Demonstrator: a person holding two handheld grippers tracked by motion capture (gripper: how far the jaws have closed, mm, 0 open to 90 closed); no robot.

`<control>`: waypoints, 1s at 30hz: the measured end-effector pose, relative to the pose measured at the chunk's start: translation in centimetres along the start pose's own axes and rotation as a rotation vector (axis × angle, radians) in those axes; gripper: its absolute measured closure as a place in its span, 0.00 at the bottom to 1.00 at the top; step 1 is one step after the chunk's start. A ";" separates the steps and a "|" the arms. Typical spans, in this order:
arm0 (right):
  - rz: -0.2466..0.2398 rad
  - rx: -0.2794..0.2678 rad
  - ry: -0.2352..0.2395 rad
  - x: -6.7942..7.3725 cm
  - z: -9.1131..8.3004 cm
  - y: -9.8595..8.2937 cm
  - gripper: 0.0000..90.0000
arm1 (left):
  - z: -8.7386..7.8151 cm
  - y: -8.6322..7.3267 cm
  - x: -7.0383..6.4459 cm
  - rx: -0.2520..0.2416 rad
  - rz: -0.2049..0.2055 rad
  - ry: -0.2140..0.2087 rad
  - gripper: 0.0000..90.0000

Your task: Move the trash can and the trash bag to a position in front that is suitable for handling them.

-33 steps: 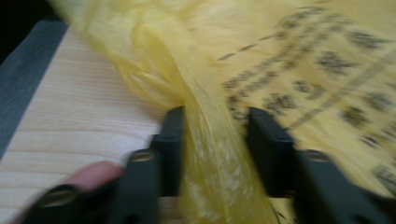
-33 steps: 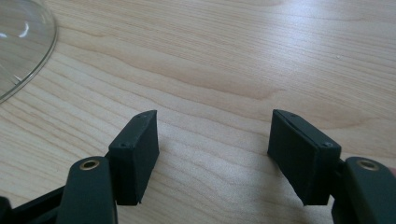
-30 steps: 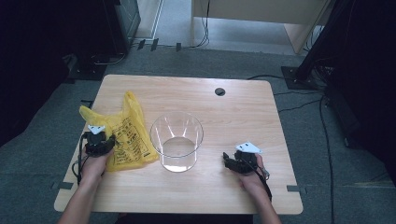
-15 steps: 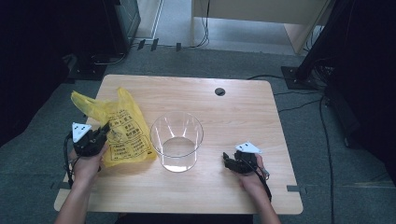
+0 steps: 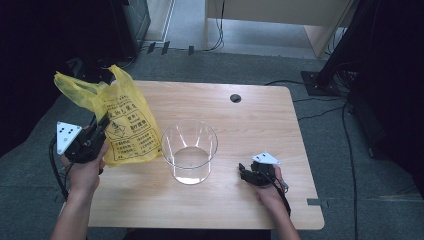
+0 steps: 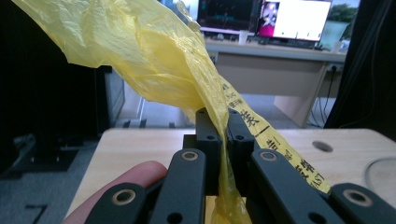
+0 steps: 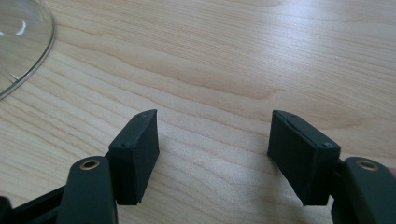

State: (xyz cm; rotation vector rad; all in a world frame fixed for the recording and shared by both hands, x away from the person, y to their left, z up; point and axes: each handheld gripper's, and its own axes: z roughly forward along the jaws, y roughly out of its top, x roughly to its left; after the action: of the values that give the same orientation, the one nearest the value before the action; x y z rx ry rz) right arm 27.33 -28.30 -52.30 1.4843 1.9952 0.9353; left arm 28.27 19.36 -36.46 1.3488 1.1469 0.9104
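We lifted the yellow plastic bag [image 5: 122, 122] above the worktop's [image 5: 250, 120] left edge, its printed face hanging toward the clear glass bowl [image 5: 190, 155] that stood near the middle of the worktop. The left gripper [image 6: 223, 140] was clamped on a gathered fold of the film, which ran up between the jaws and billowed above them; we judged that grip was meant to raise the bag clear so it could be opened or carried to the bowl. The bag's lower edge hung just beside the bowl's rim. Our right gripper [image 7: 212, 156] rested low over the worktop toward the right front corner, jaws apart and empty, well away from the bag.
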 end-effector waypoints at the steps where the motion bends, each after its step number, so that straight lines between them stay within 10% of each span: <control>1: 0.000 0.000 0.000 0.0 0.0 0.0 0.38 | -0.2 0.4 -0.2 -0.012 0.005 -0.005 0.97; 10: 0.000 0.000 -0.003 0.0 0.0 0.0 0.38 | -2.0 3.8 -1.5 -0.137 0.010 -0.025 0.97; 30: -0.001 -0.003 -0.002 0.0 0.0 0.0 0.38 | -2.0 6.7 -8.6 -0.321 0.046 -0.205 0.96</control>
State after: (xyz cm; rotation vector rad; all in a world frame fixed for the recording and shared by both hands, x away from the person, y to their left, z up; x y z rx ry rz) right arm 27.31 -28.28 -52.30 1.4818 1.9921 0.9349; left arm 25.21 11.96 -28.81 1.1771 0.7791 0.9217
